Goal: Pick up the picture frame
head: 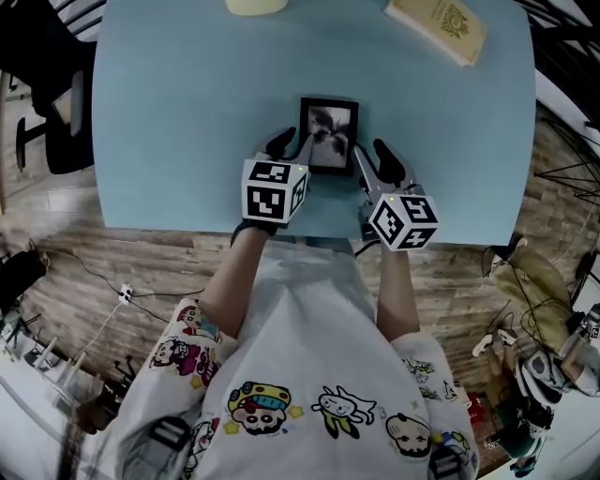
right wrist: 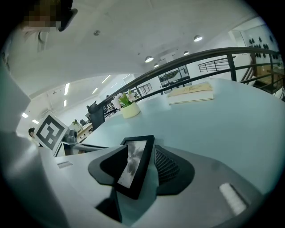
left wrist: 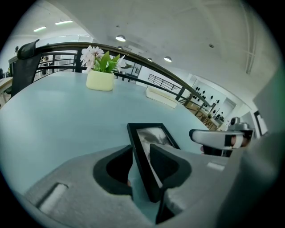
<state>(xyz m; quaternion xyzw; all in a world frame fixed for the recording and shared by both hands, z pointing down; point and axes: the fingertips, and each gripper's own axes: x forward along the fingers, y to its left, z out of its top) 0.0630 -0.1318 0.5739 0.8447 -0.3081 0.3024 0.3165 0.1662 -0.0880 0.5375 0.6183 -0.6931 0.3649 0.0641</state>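
Both grippers are clamping the picture frame (head: 329,136) from opposite sides, near the table's (head: 169,112) front edge, at about the middle of its width. The left gripper (head: 293,148) is closing on the frame's left bar. In the left gripper view (left wrist: 142,160) the black bar (left wrist: 143,165) is sitting between the two dark pads, one on each face. The right gripper (head: 373,164) is pinching the right bar. In the right gripper view (right wrist: 144,165) the frame (right wrist: 133,164) is sitting tilted between the smooth pad and the ribbed pad.

Whether the frame is resting on the tabletop or is lifted off it cannot be told. It is showing a greyish blurry photo and no caption.

The marker cubes (head: 275,187) (head: 403,220) are showing black-and-white square codes, no letters.

A cream book (head: 438,26) is lying at the far right of the light blue table, well apart from the frame. It has a gold emblem on its cover, and the print is too small to read. A pale yellow flower pot (left wrist: 100,80) with white blossoms is standing at the far edge. A black office chair (head: 61,122) is standing left of the table on wooden flooring (head: 141,262).

The person is wearing a white T-shirt (head: 309,375) with cartoon figures, and no wording on it is legible.
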